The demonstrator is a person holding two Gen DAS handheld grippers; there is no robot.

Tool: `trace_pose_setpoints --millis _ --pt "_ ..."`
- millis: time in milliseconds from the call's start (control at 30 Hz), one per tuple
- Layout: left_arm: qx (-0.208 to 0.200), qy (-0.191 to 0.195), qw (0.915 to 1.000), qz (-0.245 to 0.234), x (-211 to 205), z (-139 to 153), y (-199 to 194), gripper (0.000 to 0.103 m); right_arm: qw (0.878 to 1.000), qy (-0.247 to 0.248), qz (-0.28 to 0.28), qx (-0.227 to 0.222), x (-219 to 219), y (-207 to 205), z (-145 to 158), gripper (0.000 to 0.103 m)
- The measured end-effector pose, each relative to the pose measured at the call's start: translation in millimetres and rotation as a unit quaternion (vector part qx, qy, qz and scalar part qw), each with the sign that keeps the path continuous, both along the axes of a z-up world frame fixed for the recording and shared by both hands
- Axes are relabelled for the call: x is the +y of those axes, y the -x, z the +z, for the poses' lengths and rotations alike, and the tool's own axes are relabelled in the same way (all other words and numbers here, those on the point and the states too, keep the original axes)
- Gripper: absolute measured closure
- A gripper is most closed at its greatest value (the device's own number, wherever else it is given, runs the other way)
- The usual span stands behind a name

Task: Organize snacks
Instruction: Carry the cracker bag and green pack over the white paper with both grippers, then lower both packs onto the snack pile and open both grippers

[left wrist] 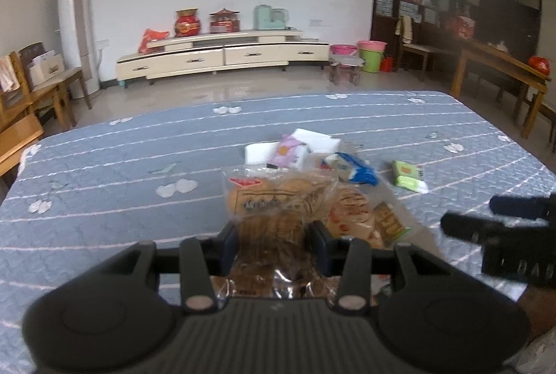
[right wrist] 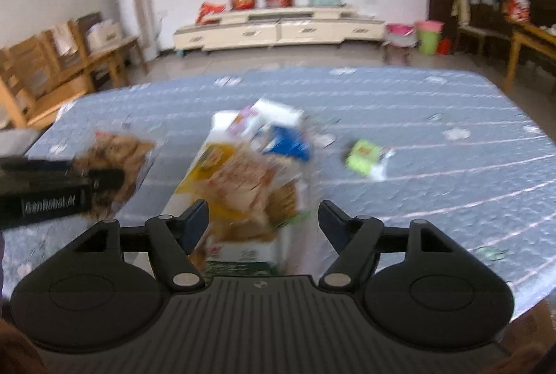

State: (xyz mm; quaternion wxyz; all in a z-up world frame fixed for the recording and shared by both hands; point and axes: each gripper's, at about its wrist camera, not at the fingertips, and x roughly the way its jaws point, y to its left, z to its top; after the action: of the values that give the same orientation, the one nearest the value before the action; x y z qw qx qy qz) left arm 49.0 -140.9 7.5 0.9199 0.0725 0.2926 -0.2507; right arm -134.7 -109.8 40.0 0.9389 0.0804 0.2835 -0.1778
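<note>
— My left gripper [left wrist: 274, 242] is clamped on a clear bag of biscuits [left wrist: 274, 200]; the bag sits right between its fingers, lifted just left of the snack pile [right wrist: 250, 172] on the blue quilted cloth [left wrist: 104, 165]. My right gripper [right wrist: 264, 217] has its jaws spread wide apart, holding nothing, with the pile directly ahead of and partly between its fingers.

— And what makes up the pile?

— Taking the pile as the landmark: one orange-printed cracker pack [left wrist: 349, 210] on its near side, one blue wrapper [left wrist: 361, 170] on its far right, one pink-and-white pack [left wrist: 290, 151] at its far edge, lying on one white box [left wrist: 316, 139]. In the right wrist view, blurred, one yellow pack [right wrist: 212, 162] shows on its left.

— Anything apart from it?

— One green packet [left wrist: 408, 176], alone to the right of the pile, not touching it. So: two grippers, one bag held, one stray packet.
</note>
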Motion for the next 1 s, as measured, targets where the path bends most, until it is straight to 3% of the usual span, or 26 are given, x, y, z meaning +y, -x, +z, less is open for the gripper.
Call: trace_pose_setpoints --millis 167,400,467,700,900,1000 --pt "0.005 -0.001 0.9996 -0.029 -24 -1 3 0.06 0.999 0.02 -0.036 -0.008 -15 12 8 0.015" --pt "0.031 0.017 0.9966 -0.074 -52 -9 -1 0.057 0.999 0.016 -0.043 -0.011 -19 15 4 0.015" --pt "0.032 0.014 0.9962 -0.079 -57 -11 -2 0.037 0.999 0.016 -0.045 -0.012 -19 15 2 0.015" --pt "0.019 0.006 0.9992 -0.034 -40 -1 9 0.03 0.999 0.02 -0.039 -0.015 -11 20 4 0.015" --pt "-0.009 -0.015 0.9989 0.044 -8 15 41 0.002 1.0 0.018 -0.02 -0.01 1 27 4 0.006" --pt "-0.006 -0.017 0.9973 0.071 6 18 55 0.001 1.0 0.019 -0.005 0.001 11 31 0 0.0"
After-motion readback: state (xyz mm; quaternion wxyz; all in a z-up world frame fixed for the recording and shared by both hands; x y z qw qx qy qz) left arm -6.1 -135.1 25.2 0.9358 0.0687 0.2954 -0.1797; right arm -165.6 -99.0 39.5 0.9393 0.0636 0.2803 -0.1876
